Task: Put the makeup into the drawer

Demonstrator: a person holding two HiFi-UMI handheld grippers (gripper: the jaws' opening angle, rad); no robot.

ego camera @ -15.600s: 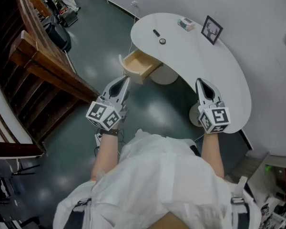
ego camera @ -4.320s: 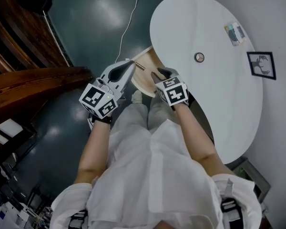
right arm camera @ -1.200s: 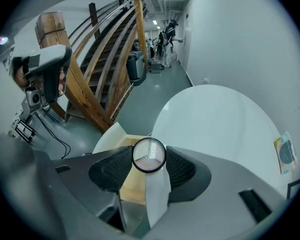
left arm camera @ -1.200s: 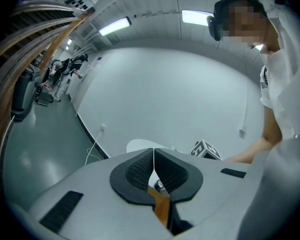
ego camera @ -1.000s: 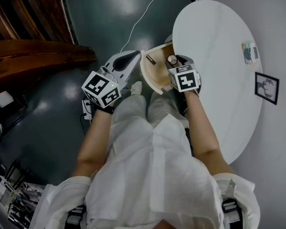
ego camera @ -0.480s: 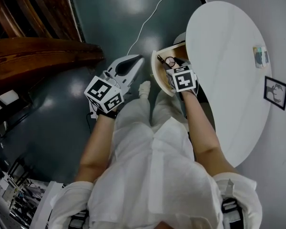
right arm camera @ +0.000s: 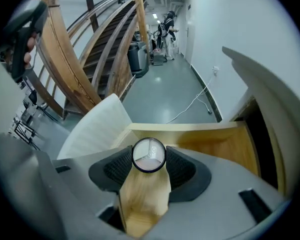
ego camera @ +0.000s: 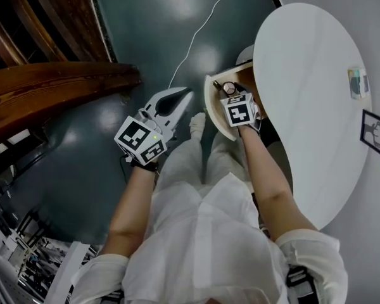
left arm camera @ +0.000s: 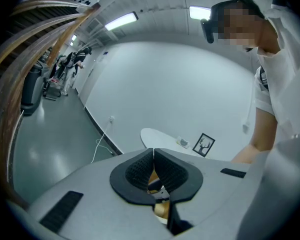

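Black-rimmed makeup [right arm camera: 149, 155] inside right gripper [right arm camera: 149, 157]

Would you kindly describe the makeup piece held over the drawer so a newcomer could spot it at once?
Find the white rounded table; its light wooden drawer stands pulled open at the edge. Over it, the right tongs pinch a small round black-rimmed compact with a clear lid, unlike the slim dark stick lying nearby.

Drawer: wooden drawer [ego camera: 212, 111], pulled out from under the white table [ego camera: 304, 106].
Right gripper [ego camera: 233, 92]: pointing down into the drawer, a round makeup compact [ego camera: 228, 88] at its tips.
Left gripper [ego camera: 185, 95]: left of the drawer, over the dark floor [ego camera: 145, 30].
Tabletop: framed picture [ego camera: 375, 133] and small box [ego camera: 358, 83] near one edge.
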